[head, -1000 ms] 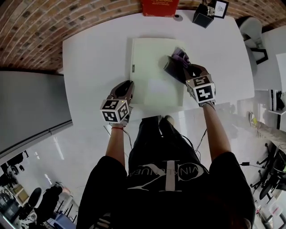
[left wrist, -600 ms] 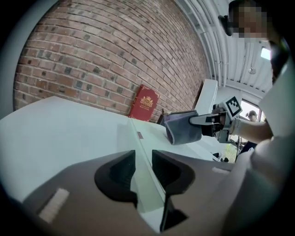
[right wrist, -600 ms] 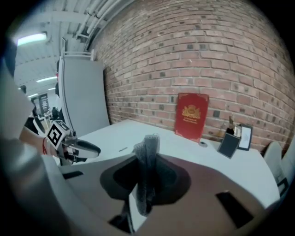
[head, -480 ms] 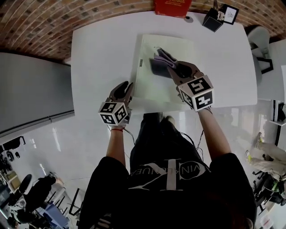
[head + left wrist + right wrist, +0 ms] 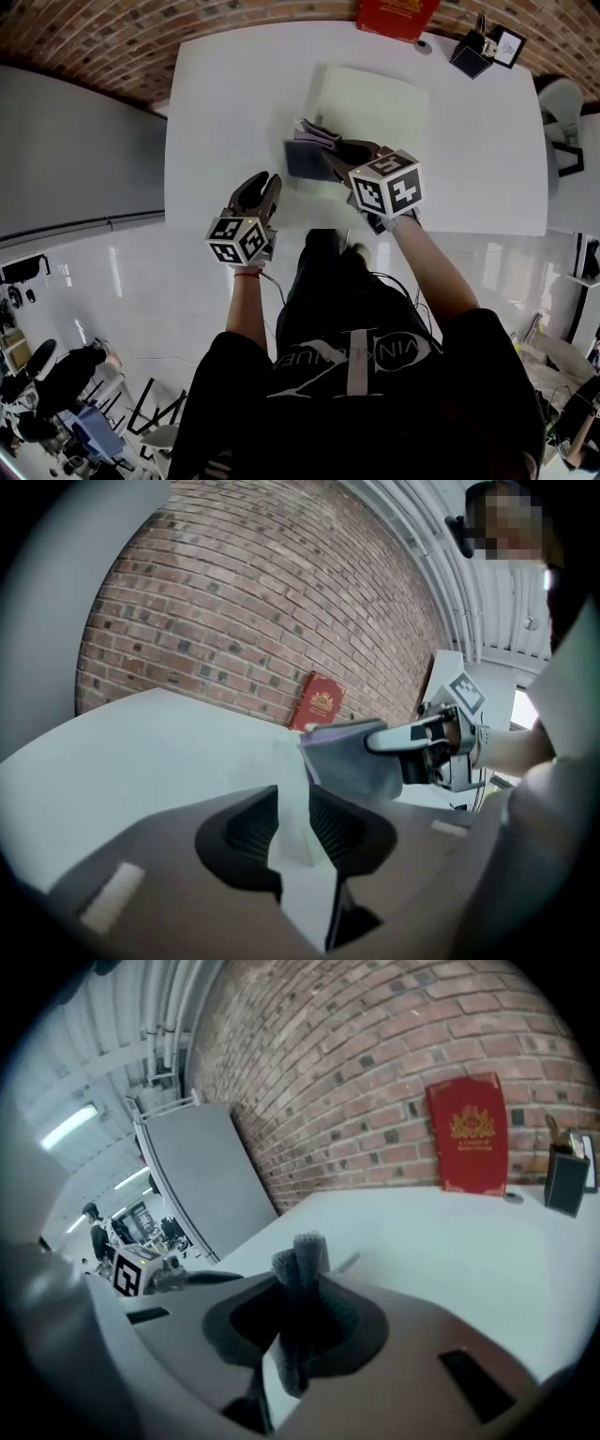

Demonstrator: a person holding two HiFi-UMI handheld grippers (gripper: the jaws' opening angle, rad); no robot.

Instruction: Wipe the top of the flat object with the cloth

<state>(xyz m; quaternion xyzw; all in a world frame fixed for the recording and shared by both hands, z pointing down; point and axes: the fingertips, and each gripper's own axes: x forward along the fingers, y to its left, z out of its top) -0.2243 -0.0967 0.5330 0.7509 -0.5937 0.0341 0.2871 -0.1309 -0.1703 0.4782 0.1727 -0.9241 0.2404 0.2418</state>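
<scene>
Head view looks steeply down; both gripper views share the red book (image 5: 322, 701).

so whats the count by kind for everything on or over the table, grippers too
grippers: 2 (left gripper, right gripper)
cloth: 1
flat pale board: 1
red folder: 1
black pen holder: 1
small framed card: 1
small round disc: 1
total: 8

A red book (image 5: 396, 17) stands against the brick wall (image 5: 141, 37) — a black pen holder (image 5: 469, 58) nearby
</scene>
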